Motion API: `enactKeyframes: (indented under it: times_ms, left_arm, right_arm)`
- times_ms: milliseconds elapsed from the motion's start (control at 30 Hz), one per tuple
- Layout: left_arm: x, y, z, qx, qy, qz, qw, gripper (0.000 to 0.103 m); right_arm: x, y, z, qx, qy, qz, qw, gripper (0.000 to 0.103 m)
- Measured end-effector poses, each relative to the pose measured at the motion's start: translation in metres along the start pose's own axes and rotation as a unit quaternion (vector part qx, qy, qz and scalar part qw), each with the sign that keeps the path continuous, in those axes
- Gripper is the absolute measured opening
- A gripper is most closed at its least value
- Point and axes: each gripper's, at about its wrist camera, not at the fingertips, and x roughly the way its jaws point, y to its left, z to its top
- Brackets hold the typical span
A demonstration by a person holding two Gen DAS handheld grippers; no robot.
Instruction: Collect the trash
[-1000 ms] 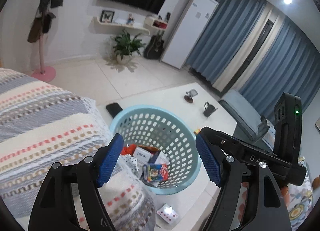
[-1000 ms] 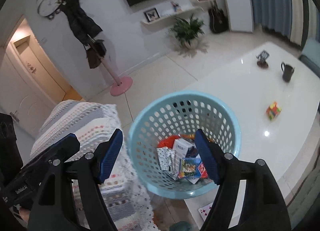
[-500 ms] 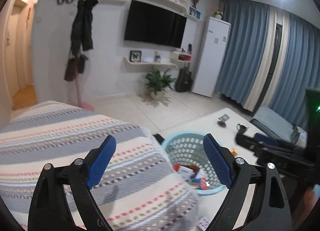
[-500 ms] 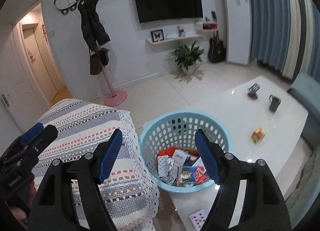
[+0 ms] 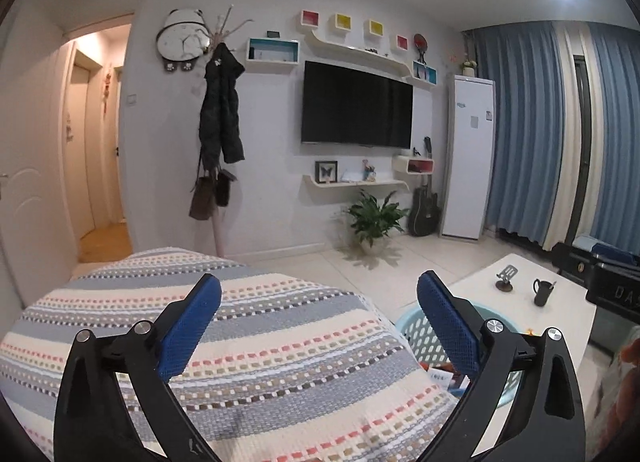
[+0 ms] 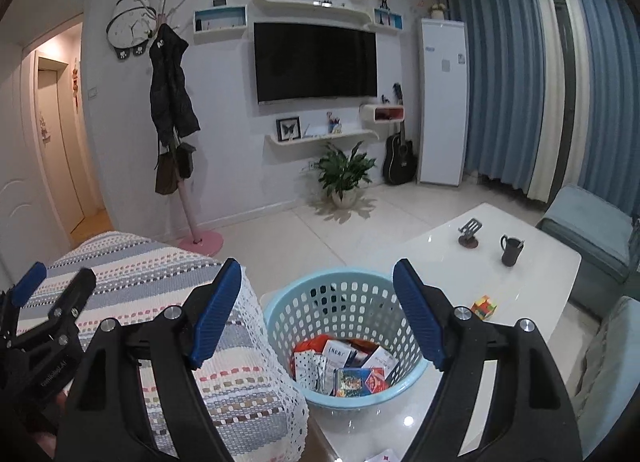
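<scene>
I have raised both grippers away from the basket (image 6: 344, 336); it now sits lower in view. The left gripper (image 5: 319, 312) and right gripper (image 6: 317, 300) are wide apart, holding nothing. The trash (image 6: 344, 368) lies inside, so I judge collecting nearly done.

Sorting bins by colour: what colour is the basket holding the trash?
Light blue, with a perforated wall; the basket shows best in the right wrist view.

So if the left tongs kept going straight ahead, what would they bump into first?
Probably the striped blanket: the open left tongs point just over its hump. Depth is unclear; they might skim past toward the floor.
</scene>
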Motion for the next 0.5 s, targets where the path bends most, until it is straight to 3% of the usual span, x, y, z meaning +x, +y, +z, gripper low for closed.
enactKeyframes:
  times_ms: [200,500]
  left_arm:
    - [-0.007,0.009,-0.006,-0.017,0.006,0.009,0.9998,0.095]
    - [-0.003,0.018,-0.007,-0.031,0.014,0.005,0.9994,0.095]
  right_arm:
    - [-0.015,0.017,-0.008,-0.023,-0.029,-0.034,0.999,0.074]
    - [-0.019,0.030,-0.014,-0.024,-0.025,-0.028,0.999,0.076]
